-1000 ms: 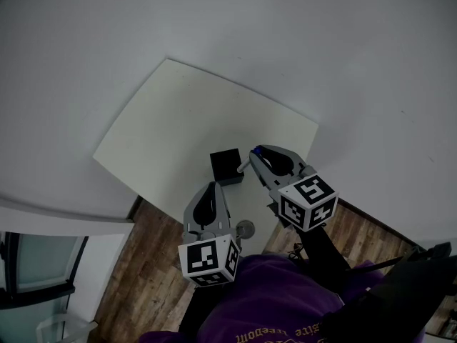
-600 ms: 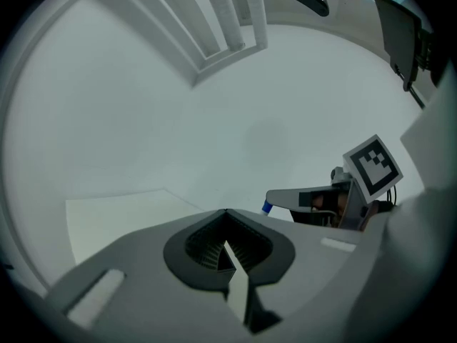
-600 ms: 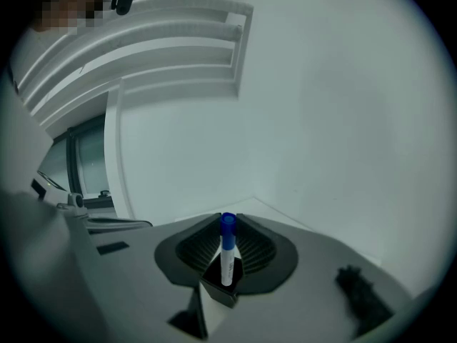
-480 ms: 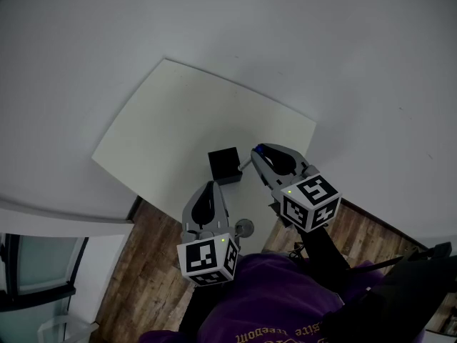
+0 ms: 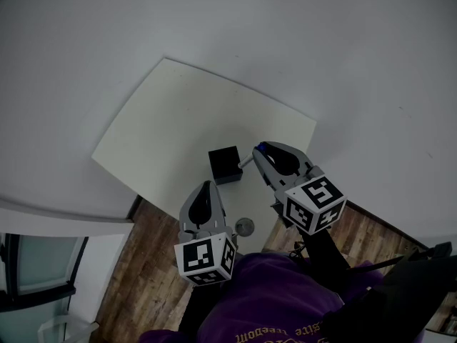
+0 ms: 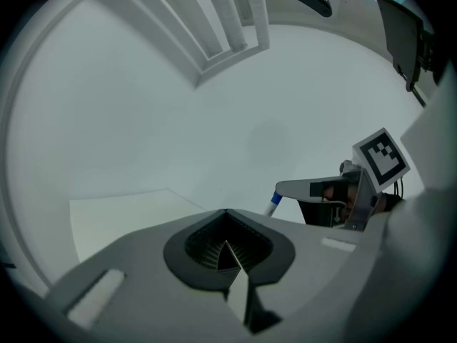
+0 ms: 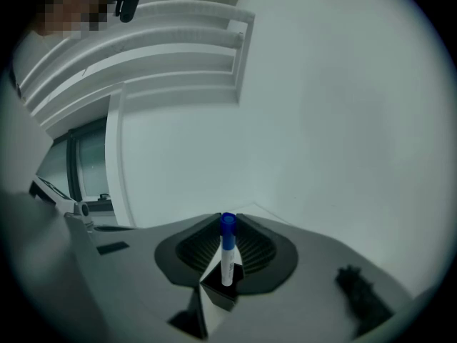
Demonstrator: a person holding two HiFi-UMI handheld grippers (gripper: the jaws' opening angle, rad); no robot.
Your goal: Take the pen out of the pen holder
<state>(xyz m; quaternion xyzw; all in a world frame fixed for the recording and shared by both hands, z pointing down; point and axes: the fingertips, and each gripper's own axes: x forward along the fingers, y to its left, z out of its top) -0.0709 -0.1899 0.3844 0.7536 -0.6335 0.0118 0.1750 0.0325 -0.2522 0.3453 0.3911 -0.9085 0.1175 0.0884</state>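
Purple garment (image 5: 285, 302), nearest the head camera: yellow lettering along its lower edge, upside down, too small to read.

Left gripper (image 5: 208, 184): jaws together at the tips, nothing between them. It sits over the table's near edge, just short of the pen holder. Its cube carries black-and-white square markers, no text.

Right gripper (image 5: 258, 151): clamped on the pen (image 7: 227, 257) just under the blue cap. Its cube bears the same kind of markers.

Pen: long axis close to upright with a slight lean, blue cap up, white barrel down. The lower end sits at the mouth of the black pen holder (image 5: 224, 164); I cannot tell whether it has cleared the rim. No print readable on the barrel.

Pen holder: a black box, upright, near the near edge of the cream table (image 5: 171, 113), with wood floor (image 5: 153, 270) beyond that edge.

Room: table surface bare to the left of the holder and beyond it, up to the far edge. A pale wall (image 7: 335, 120) rises past the table.
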